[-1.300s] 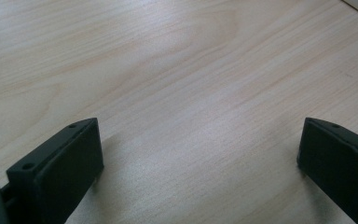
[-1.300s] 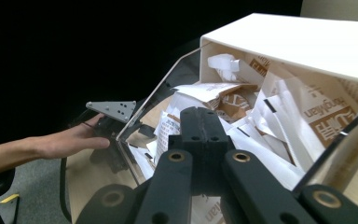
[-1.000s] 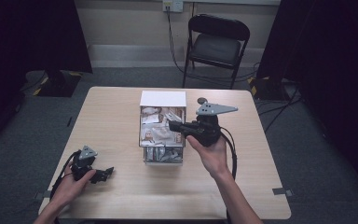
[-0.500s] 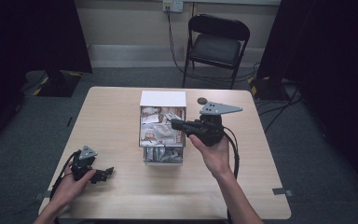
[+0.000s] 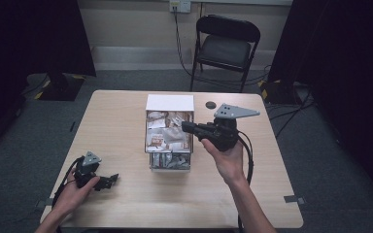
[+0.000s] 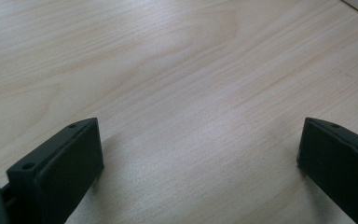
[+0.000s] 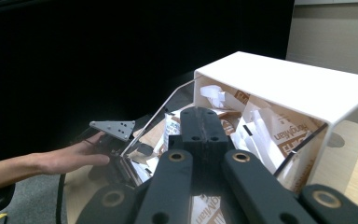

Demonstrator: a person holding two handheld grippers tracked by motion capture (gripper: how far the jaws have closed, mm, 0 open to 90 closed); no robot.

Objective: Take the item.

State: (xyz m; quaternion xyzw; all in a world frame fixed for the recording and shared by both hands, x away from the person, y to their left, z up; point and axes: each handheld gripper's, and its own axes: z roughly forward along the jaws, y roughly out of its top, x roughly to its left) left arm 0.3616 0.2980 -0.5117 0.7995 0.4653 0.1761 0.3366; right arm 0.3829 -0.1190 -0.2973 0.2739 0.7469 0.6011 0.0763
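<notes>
- Box [image 5: 169,103] at mid-bench, toward far edge: white top/back, clear walls, two compartments front to back.
- Packed w/ paper sachets [image 7: 265,135], white and brown, crumpled, jammed upright and slanted; smaller front compartment holds greyish packets [image 5: 170,160].
- Brown print on one sachet in right gripper view, approx. "HengMian" — rest too small to read; small red-brown label on a packet in high view, illegible.
- Right gripper [image 5: 190,127] held level at box's right wall, tips over the rear compartment; jaws closed flat together, nothing pinched; contact w/ sachets can't be told.
- Right hand [image 5: 228,160] under gripper body; grey 3-cornered plate on top, cable trailing back toward near edge.
- Left gripper [image 5: 108,180] resting on bench near front-left corner, well apart from box; jaws spread wide, bare wood between.
- Left hand [image 5: 70,194] on it.
- Small dark round disc [image 5: 211,104] on bench just right of box's back.
- Bench [image 5: 116,126]: light wood grain.
- Black folding chair [image 5: 226,46] beyond far edge.
</notes>
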